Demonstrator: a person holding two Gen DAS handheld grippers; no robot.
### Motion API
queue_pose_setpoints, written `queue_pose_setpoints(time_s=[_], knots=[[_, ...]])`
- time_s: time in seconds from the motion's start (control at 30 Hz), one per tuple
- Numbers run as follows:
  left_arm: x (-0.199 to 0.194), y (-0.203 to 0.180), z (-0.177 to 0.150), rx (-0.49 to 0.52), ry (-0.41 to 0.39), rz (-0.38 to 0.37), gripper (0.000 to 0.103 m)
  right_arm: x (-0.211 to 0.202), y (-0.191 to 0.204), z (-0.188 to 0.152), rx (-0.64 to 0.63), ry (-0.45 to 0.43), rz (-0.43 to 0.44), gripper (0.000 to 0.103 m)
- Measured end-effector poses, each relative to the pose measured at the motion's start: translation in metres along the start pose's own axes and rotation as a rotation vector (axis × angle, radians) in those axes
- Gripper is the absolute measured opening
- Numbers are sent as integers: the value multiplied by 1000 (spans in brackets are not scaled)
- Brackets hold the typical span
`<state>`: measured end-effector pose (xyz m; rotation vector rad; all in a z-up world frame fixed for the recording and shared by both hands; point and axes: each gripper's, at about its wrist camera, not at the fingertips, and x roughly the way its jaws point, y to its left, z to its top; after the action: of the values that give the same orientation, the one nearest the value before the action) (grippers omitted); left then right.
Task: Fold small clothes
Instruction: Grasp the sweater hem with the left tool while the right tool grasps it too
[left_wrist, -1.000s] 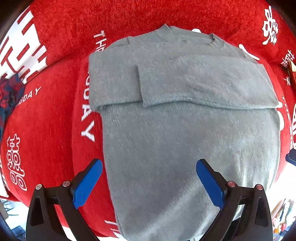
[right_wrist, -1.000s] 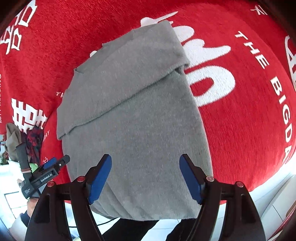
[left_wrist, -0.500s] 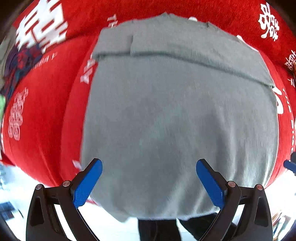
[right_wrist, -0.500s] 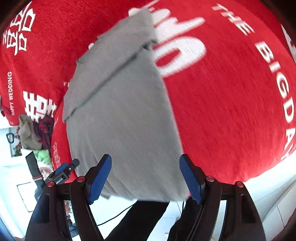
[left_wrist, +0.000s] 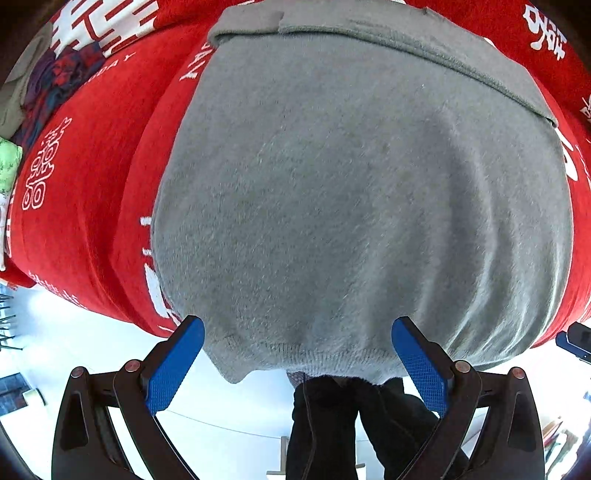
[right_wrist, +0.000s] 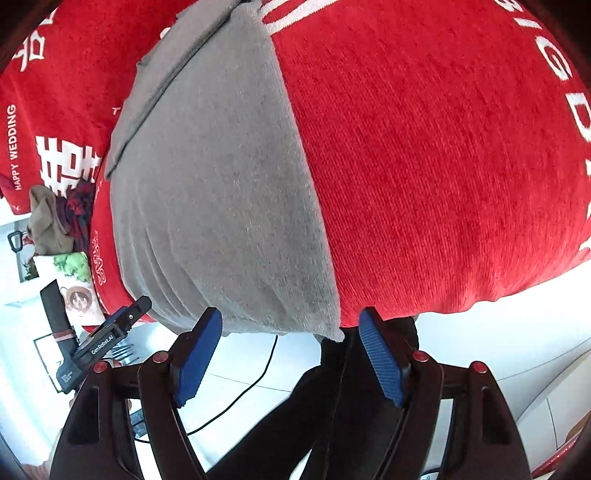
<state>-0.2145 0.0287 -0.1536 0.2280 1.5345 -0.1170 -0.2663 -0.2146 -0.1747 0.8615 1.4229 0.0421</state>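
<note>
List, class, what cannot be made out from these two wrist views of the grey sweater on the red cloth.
- Grey sweater: its neckline is cut off by the top edge in the left wrist view.
- Red cloth: the lettering is cropped by the frame rim in the right wrist view.
- Clothes pile: too small and bunched to identify in the right wrist view.

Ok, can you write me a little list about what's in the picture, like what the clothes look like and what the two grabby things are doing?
garment: grey sweater, sleeves folded across its top
lying on: red cloth with white lettering
hem: hangs over the near edge of the cloth
left gripper: open, over the hem, nothing pinched
right gripper: open, at the sweater's bottom right corner, nothing pinched
other clothes: a small pile at the far left
</note>
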Motion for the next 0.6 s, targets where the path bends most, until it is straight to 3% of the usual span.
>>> queue_pose_setpoints(time_s=[0.3,0.6], knots=[[7,19,-14,39,-8,-8,102,11,15,-9,-6,-18,-15,79],[22,78,-49,-15,-24,-102,102,37,16,-27,-32,6,-62,79]])
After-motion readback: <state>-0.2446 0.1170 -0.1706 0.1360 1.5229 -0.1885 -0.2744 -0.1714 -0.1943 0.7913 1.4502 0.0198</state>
